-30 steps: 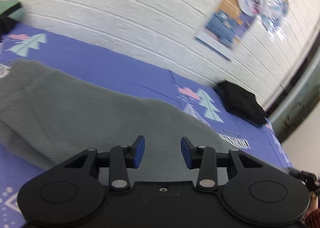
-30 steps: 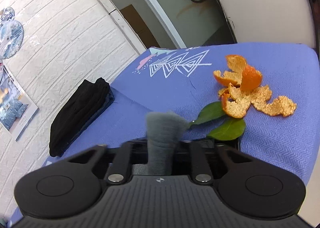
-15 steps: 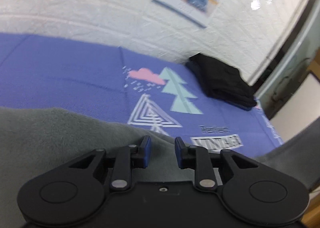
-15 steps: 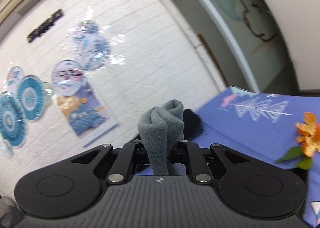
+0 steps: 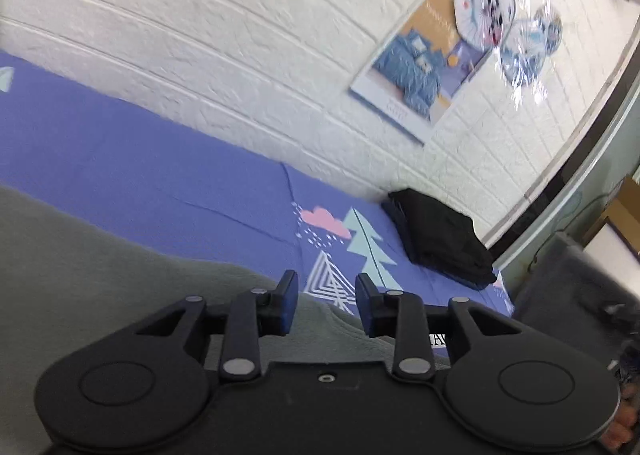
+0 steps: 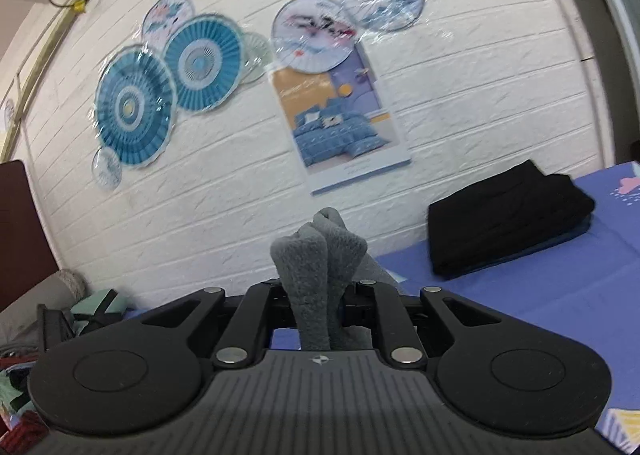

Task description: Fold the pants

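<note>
The right tool [image 6: 326,295] pinches a bunched fold of the grey fleece pants [image 6: 316,255], while the left tool [image 5: 326,301], jaws just opening and empty, hovers over them.

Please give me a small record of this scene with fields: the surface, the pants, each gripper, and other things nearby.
surface: blue bedsheet with tree and cloud prints
pants: grey fleece pants lying spread on the sheet, one bunched part lifted
right gripper: jaws shut on a bunch of the grey fabric
left gripper: jaws have just been opening, nothing between them, above the pants edge
nearby: folded black clothes on the sheet by the white brick wall
wall items: poster, blue paper fans
</note>
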Tool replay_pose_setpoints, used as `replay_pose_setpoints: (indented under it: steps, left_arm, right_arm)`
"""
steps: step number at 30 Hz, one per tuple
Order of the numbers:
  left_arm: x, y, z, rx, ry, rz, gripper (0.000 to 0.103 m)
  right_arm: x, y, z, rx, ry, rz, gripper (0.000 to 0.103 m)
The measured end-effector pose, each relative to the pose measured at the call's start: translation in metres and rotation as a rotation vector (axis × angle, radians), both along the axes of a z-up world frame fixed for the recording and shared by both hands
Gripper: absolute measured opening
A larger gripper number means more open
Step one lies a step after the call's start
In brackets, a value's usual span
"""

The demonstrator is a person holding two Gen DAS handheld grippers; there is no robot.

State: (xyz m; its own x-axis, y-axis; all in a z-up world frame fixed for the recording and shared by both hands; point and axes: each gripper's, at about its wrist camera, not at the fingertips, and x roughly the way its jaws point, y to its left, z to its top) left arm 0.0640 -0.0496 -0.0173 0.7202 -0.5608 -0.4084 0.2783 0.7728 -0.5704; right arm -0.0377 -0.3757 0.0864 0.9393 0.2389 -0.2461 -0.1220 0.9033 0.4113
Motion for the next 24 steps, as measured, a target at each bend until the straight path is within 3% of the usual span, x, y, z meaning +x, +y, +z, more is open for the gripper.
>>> replay_pose_setpoints:
  steps: [5, 8, 13, 18, 21, 23, 24]
  left_arm:
    - [-0.030, 0.041, -0.015, -0.031, 0.025, 0.068, 0.043]
    - [-0.036, 0.054, -0.026, -0.074, 0.054, 0.067, 0.043]
    - [-0.041, 0.065, -0.036, -0.110, 0.073, 0.068, 0.046]
    - [-0.042, 0.070, -0.043, -0.136, 0.089, 0.068, 0.047]
    - [-0.043, 0.072, -0.045, -0.143, 0.093, 0.068, 0.051]
    - [-0.043, 0.071, -0.044, -0.141, 0.096, 0.065, 0.057]
    - [-0.043, 0.070, -0.044, -0.139, 0.097, 0.061, 0.058]
  right_arm:
    - [0.035, 0.062, -0.018, -0.043, 0.099, 0.131, 0.022]
    - [0.047, 0.095, -0.033, -0.138, 0.165, 0.176, 0.022]
    - [0.054, 0.123, -0.057, -0.218, 0.244, 0.187, 0.022]
    - [0.062, 0.147, -0.068, -0.267, 0.260, 0.206, 0.024]
    - [0.062, 0.155, -0.077, -0.277, 0.259, 0.224, 0.042]
    - [0.058, 0.156, -0.077, -0.249, 0.258, 0.268, 0.077]
    - [0.055, 0.156, -0.076, -0.237, 0.251, 0.298, 0.086]
